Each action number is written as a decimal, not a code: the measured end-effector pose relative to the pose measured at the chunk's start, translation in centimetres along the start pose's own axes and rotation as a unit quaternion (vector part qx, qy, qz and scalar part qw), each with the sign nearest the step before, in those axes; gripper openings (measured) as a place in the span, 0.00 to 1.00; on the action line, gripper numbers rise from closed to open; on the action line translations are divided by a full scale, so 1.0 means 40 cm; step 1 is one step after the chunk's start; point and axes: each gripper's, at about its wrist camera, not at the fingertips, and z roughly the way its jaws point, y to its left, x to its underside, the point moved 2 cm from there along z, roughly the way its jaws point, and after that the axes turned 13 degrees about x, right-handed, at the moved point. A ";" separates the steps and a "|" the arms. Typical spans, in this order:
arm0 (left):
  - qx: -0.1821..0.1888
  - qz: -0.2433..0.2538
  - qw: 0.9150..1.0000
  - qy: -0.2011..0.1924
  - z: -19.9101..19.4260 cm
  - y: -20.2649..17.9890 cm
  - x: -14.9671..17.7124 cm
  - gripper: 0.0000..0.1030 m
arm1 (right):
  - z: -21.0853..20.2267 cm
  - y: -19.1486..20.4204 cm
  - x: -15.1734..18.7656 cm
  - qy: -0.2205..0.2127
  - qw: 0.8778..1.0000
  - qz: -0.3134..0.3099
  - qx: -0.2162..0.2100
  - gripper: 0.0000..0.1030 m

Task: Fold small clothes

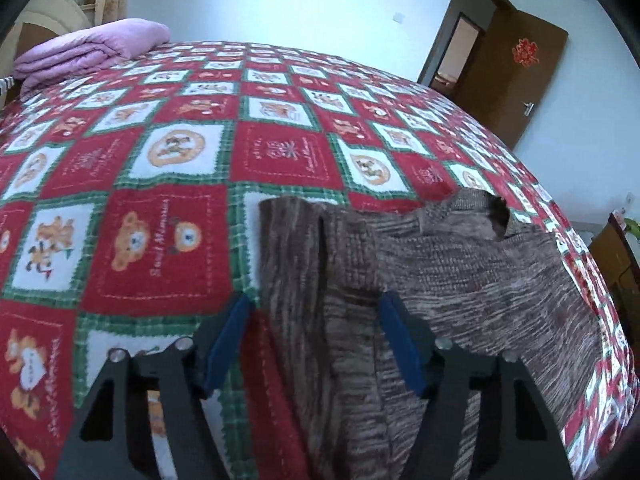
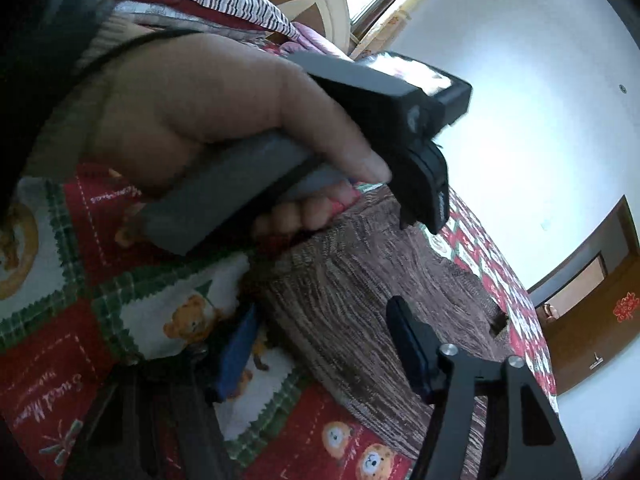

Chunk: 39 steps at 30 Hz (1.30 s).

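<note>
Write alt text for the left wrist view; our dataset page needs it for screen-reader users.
The left gripper straddles the folded edge of a brown knit sweater, jaws apart, on a red teddy-bear quilt. A folded purple blanket lies at the far corner.

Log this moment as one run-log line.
stage: gripping sweater edge | left gripper: open, straddling sweater fold | right gripper: open over sweater | surface: bedspread

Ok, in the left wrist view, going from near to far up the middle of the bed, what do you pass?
Left gripper → brown knitted sweater → red patchwork bedspread → white wall. The folded purple quilt lies at the far left corner, off that line.
</note>
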 end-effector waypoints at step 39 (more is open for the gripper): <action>0.128 -0.074 0.989 -0.028 -0.097 -0.229 -0.096 0.08 | -0.065 -0.374 0.179 0.024 0.935 0.313 -0.164 0.04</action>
